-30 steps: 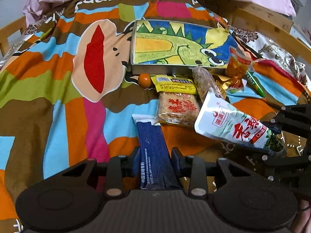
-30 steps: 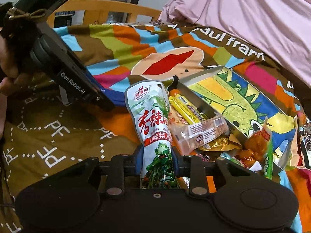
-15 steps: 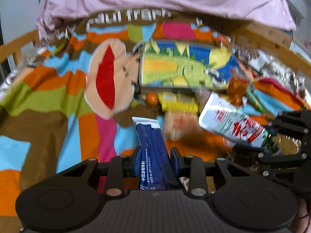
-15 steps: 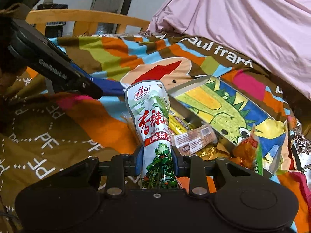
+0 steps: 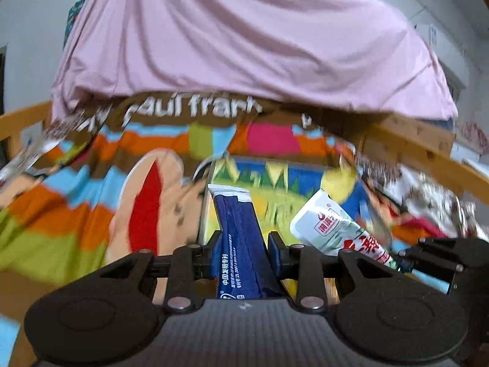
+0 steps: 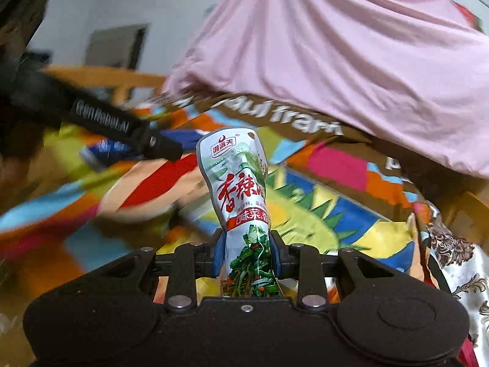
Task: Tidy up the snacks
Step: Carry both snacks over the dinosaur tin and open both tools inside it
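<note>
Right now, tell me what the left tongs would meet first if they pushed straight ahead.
Probably the flat dinosaur-printed tin: the dark blue foil packet clamped in the left tongs points at it. Blur leaves depth uncertain.

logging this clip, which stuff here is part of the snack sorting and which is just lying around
Part of the job:
- blue packet, clamped in left gripper
- white spicy-vegetable pouch, clamped in right gripper
- dinosaur-print box

Just lying about:
- pink cloth
- striped blanket
- wooden bed rail
</note>
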`<state>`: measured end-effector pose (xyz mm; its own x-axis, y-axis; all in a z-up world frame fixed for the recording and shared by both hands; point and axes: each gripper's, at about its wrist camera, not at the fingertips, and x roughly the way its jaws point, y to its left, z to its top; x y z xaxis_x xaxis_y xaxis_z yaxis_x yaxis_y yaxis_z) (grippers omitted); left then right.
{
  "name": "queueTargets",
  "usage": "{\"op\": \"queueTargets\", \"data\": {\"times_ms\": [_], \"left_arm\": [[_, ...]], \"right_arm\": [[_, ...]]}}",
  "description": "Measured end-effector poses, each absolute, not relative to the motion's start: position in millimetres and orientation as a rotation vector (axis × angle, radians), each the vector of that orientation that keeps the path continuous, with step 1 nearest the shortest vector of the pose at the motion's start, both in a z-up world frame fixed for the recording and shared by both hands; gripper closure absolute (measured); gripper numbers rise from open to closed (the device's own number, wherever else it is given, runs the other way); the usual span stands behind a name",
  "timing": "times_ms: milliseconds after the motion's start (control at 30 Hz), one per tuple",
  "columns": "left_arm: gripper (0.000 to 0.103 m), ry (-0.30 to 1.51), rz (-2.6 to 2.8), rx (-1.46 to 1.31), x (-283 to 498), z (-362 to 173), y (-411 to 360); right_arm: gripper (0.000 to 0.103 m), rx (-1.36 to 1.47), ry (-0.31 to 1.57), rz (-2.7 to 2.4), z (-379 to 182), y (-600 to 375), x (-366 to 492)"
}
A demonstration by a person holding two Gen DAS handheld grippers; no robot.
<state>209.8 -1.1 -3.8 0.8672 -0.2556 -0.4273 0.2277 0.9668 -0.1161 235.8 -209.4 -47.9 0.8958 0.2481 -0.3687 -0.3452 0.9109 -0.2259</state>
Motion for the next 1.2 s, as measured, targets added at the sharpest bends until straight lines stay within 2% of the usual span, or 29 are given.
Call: {"op": "queueTargets", "data": {"times_ms": [167,433,667,900,1067,1133,1200], "left_arm": [[0.069,0.396,-0.260,-0.096,270,-11,-14],[0.069,0.433,-0.309,-0.151,349,-55,-22],[0.069,0.540,-0.326,-0.125,375,-100,-26],[0.068,0.587,-0.316,-0.141,388,-117,-21],[0.066,0.600,-0.314,-0.143,387,-118,-21],[0.065,0.605,-0.310,-0.146,388,-118,-20],[0.061,0.606,-0.310,-0.156,387,-117,-19]], "right_arm": [[0.071,-0.180,0.377,0.217,-50,-219,298],[0.071,-0.158,0.476,0.112,-77,-217,363],[0.069,-0.238,0.558,0.033,-102,-216,388],[0.064,-0.329,0.586,0.006,-113,-207,392],[0.047,-0.343,0.591,0.014,-115,-205,391],[0.044,-0.337,0.582,0.017,-113,-206,389],[0.038,-0.316,0.574,0.030,-109,-208,386]]}}
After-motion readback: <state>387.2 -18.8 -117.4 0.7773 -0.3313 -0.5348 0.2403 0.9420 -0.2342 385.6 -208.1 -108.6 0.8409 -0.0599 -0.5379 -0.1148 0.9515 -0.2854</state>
